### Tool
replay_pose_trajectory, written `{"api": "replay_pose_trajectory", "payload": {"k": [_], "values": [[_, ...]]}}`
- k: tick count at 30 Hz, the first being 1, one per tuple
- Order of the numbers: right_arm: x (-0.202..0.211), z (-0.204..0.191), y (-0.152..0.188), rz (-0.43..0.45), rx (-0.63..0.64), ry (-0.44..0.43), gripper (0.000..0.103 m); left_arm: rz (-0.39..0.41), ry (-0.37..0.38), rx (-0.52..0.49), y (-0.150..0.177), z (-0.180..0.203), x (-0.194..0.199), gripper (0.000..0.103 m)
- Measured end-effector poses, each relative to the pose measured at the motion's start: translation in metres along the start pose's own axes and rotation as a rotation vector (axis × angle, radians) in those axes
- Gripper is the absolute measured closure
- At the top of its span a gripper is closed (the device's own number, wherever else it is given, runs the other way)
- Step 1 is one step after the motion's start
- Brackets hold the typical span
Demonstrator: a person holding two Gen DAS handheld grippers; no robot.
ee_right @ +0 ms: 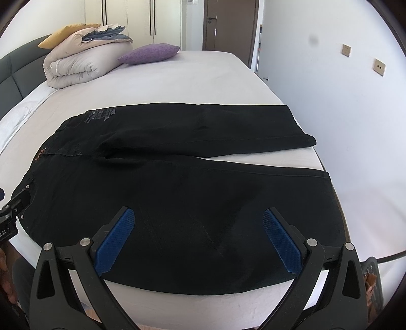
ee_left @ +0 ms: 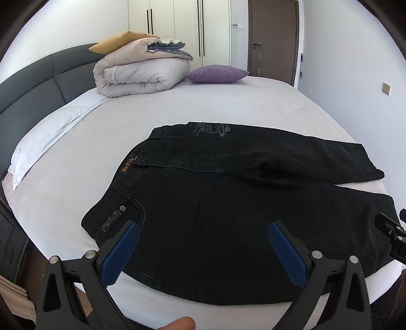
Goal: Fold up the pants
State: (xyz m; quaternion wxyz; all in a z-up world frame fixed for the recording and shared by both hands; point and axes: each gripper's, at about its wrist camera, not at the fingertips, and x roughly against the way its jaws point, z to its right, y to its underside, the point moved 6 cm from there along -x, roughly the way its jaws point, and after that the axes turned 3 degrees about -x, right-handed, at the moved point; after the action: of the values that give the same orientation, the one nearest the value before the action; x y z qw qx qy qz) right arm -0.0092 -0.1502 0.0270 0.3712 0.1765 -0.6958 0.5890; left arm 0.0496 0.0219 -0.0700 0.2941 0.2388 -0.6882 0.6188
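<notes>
I hold my left hand-held gripper [ee_left: 204,231] and right hand-held gripper [ee_right: 199,218] apart, empty, low-centre over the pants [ee_right: 177,177], spread flat on the bed [ee_right: 203,76] for folding.

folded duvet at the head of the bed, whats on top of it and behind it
On the folded duvet lies a bundle of blue-grey bedding. A yellow pillow leans behind it, its lower part hidden by the duvet. Further back stand white wardrobe doors.
</notes>
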Motion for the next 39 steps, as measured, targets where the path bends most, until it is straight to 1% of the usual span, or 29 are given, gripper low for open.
{"api": "replay_pose_trajectory", "payload": {"k": [3,5,6,8,10,12,14,15,17,18,19,21,22,23,24,25,27,28,30,31,32,33,35,37,38,39], "values": [[-0.001,-0.003,-0.002,-0.001,0.009,-0.010,0.000,0.009,0.017,-0.028,-0.009,-0.003,-0.009,0.000],[-0.004,-0.007,-0.004,-0.007,0.020,-0.020,0.000,0.018,0.069,-0.049,-0.015,-0.002,-0.016,0.000],[-0.007,-0.009,-0.005,-0.011,0.025,-0.027,0.000,0.013,0.065,-0.066,-0.017,-0.003,-0.021,0.000],[-0.011,-0.015,-0.009,-0.017,0.035,-0.056,0.000,-0.004,0.034,-0.100,-0.019,-0.004,-0.030,0.000],[-0.015,-0.019,-0.013,-0.022,0.039,-0.096,0.000,-0.039,0.062,-0.112,-0.023,-0.006,-0.045,0.000],[-0.021,-0.023,-0.023,-0.028,0.050,-0.154,0.000,-0.045,0.107,-0.110,-0.035,-0.012,-0.058,0.000],[-0.025,-0.026,-0.033,-0.027,0.068,-0.209,0.000,-0.022,0.116,-0.169,-0.057,-0.018,-0.072,0.000],[-0.027,-0.027,-0.039,-0.022,0.078,-0.233,0.000,-0.008,0.100,-0.213,-0.073,-0.022,-0.081,0.000],[-0.030,-0.029,-0.054,0.002,0.112,-0.296,0.000,-0.010,0.086,-0.266,-0.100,-0.033,-0.103,0.000],[-0.033,-0.030,-0.064,0.019,0.143,-0.322,0.000,-0.012,0.094,-0.285,-0.114,-0.038,-0.115,0.000],[-0.037,-0.030,-0.072,0.022,0.171,-0.333,0.000,-0.025,0.123,-0.305,-0.130,-0.045,-0.131,0.000],[-0.044,-0.031,-0.085,0.029,0.217,-0.365,0.001,-0.067,0.159,-0.325,-0.158,-0.058,-0.163,0.000],[-0.048,-0.032,-0.094,0.038,0.246,-0.401,0.002,-0.108,0.192,-0.332,-0.172,-0.065,-0.183,0.001],[-0.051,-0.033,-0.098,0.043,0.264,-0.426,0.004,-0.132,0.213,-0.333,-0.183,-0.071,-0.199,0.008],[-0.055,-0.035,-0.103,0.046,0.285,-0.450,0.005,-0.156,0.228,-0.334,-0.193,-0.076,-0.215,0.013],[-0.061,-0.037,-0.107,0.045,0.314,-0.476,0.007,-0.195,0.255,-0.342,-0.202,-0.079,-0.232,0.016],[-0.076,-0.042,-0.114,0.039,0.368,-0.515,0.017,-0.243,0.274,-0.367,-0.218,-0.081,-0.260,0.020],[-0.081,-0.044,-0.116,0.032,0.384,-0.525,0.019,-0.264,0.282,-0.387,-0.220,-0.079,-0.270,0.021],[-0.099,-0.051,-0.121,0.012,0.421,-0.553,0.027,-0.312,0.292,-0.438,-0.223,-0.074,-0.293,0.022],[-0.107,-0.054,-0.124,0.002,0.436,-0.562,0.029,-0.341,0.302,-0.463,-0.223,-0.070,-0.304,0.025],[-0.117,-0.059,-0.128,-0.014,0.449,-0.574,0.032,-0.376,0.326,-0.487,-0.220,-0.066,-0.314,0.025],[-0.119,-0.064,-0.129,-0.019,0.453,-0.583,0.033,-0.403,0.344,-0.519,-0.215,-0.062,-0.322,0.027],[-0.131,-0.071,-0.133,-0.031,0.465,-0.612,0.033,-0.458,0.344,-0.572,-0.204,-0.056,-0.336,0.031],[-0.144,-0.078,-0.136,-0.041,0.476,-0.633,0.033,-0.491,0.355,-0.587,-0.197,-0.053,-0.344,0.031],[-0.147,-0.080,-0.136,-0.043,0.482,-0.635,0.035,-0.503,0.359,-0.578,-0.196,-0.054,-0.347,0.031],[-0.152,-0.083,-0.135,-0.048,0.490,-0.641,0.039,-0.508,0.365,-0.558,-0.196,-0.055,-0.350,0.031]]}}
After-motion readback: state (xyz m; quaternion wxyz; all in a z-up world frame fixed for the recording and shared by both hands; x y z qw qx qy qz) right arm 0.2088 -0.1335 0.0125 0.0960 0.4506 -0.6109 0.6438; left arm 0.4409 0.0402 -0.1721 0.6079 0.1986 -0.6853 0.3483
